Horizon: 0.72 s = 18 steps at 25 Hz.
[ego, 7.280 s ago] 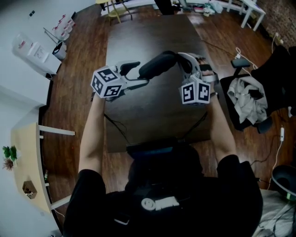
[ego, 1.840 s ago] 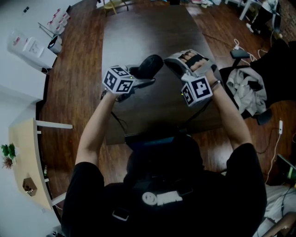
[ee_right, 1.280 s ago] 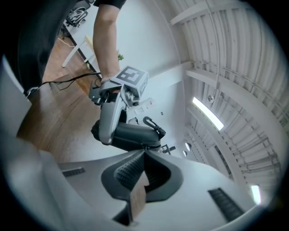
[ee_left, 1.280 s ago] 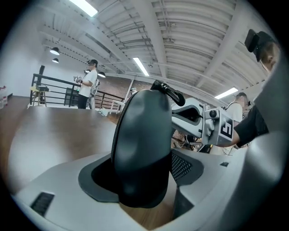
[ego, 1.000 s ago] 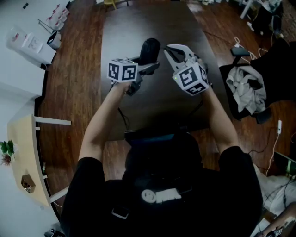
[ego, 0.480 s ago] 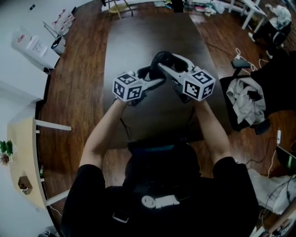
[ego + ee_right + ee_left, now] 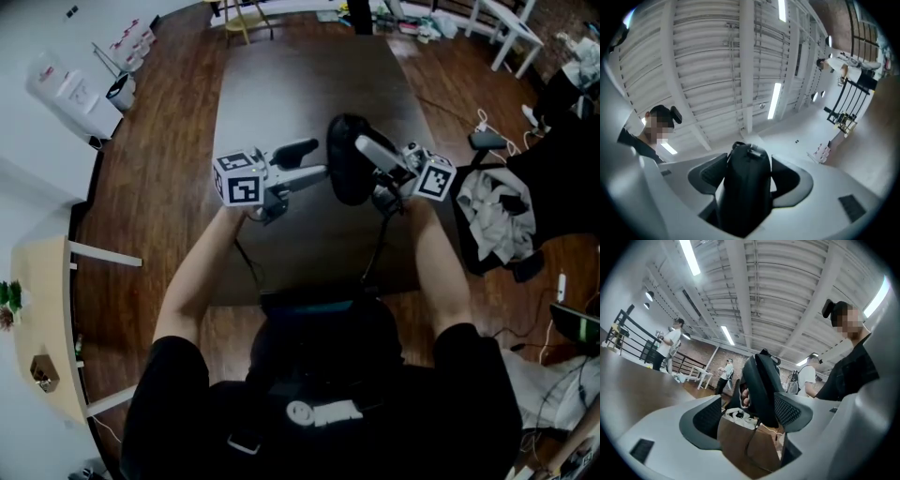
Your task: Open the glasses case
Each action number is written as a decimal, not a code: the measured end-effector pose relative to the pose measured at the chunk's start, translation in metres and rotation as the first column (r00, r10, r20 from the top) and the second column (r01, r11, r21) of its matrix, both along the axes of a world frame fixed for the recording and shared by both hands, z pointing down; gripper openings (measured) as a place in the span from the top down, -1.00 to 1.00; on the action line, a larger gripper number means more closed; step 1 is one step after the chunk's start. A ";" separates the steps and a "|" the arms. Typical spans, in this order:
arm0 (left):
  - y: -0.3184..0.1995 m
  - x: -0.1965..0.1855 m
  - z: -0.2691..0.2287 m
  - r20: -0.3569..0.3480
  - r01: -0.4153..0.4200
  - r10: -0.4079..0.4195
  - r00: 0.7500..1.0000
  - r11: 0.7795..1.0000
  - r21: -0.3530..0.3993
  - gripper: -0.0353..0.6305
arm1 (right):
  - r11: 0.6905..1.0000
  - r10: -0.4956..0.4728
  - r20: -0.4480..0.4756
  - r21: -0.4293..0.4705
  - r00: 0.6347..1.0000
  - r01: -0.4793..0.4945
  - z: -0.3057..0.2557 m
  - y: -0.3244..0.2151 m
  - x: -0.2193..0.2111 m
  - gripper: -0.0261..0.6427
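The black glasses case [image 7: 347,164] hangs in the air above the dark table [image 7: 281,75], standing on end. My right gripper [image 7: 364,161] comes in from the right. Its jaws have just been opening wider, and the case [image 7: 745,187] fills the gap between them with both pads against its sides. My left gripper [image 7: 314,159] points at the case from the left with its jaws wide apart. In the left gripper view the case [image 7: 761,380] shows edge-on, close to the right pad [image 7: 792,411] and well apart from the left pad [image 7: 708,418]. The case looks closed.
A chair draped with clothes [image 7: 497,202] stands right of the table. White boxes [image 7: 61,94] and a pale side table [image 7: 47,319] lie to the left. Cables run over the table's near edge. People [image 7: 670,341] stand far off in the room.
The case was at the left gripper's tips; it now sits in the right gripper's jaws. The right gripper has rolled over, and both hands have come up and nearer to the person.
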<state>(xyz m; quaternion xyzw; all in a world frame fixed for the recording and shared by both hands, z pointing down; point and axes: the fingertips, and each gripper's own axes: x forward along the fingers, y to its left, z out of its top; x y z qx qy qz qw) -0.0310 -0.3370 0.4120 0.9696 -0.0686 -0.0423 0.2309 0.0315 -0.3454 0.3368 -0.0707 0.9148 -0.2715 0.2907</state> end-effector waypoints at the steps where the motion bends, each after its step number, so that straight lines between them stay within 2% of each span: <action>1: 0.004 0.005 0.000 -0.002 -0.015 0.015 1.000 1.000 -0.012 -0.15 | 1.000 -0.011 0.014 -0.016 1.000 0.011 0.002 0.000 -0.003 -0.05; 4: 0.006 0.008 0.009 0.013 -0.022 0.023 1.000 0.999 -0.048 -0.15 | 0.997 -0.002 0.070 -0.079 0.998 0.007 0.010 -0.004 -0.006 -0.07; 8: 0.004 0.005 0.022 0.011 -0.001 0.002 1.000 0.994 -0.112 -0.15 | 0.988 0.048 0.101 -0.153 0.994 -0.033 0.024 -0.011 -0.006 -0.09; 10: 0.009 0.015 0.028 0.059 -0.016 0.022 0.998 0.995 -0.096 -0.15 | 0.985 0.032 0.104 -0.170 0.994 -0.014 0.027 -0.011 -0.011 -0.14; 12: 0.014 0.030 0.033 0.124 -0.022 0.027 0.992 0.999 -0.047 -0.15 | 0.988 0.013 0.066 -0.156 0.998 -0.003 0.031 -0.009 -0.019 -0.14; 13: 0.014 0.033 0.035 0.151 -0.007 0.011 0.989 1.000 -0.029 0.06 | 0.990 0.024 0.030 -0.137 0.999 -0.020 0.032 -0.008 -0.022 -0.14; 14: 0.012 0.032 0.037 0.171 0.021 -0.018 0.985 1.000 -0.019 0.46 | 0.991 0.052 -0.006 -0.119 0.999 -0.053 0.034 -0.010 -0.021 -0.14; 16: 0.002 0.022 0.038 0.193 0.085 -0.082 0.978 0.996 -0.012 0.64 | 0.984 0.136 -0.053 -0.107 0.989 -0.141 0.037 -0.019 -0.006 -0.15; 18: -0.014 0.006 0.043 0.225 0.182 -0.172 0.959 0.983 -0.025 0.67 | 0.962 0.243 -0.103 -0.100 0.965 -0.253 0.038 -0.029 0.014 -0.15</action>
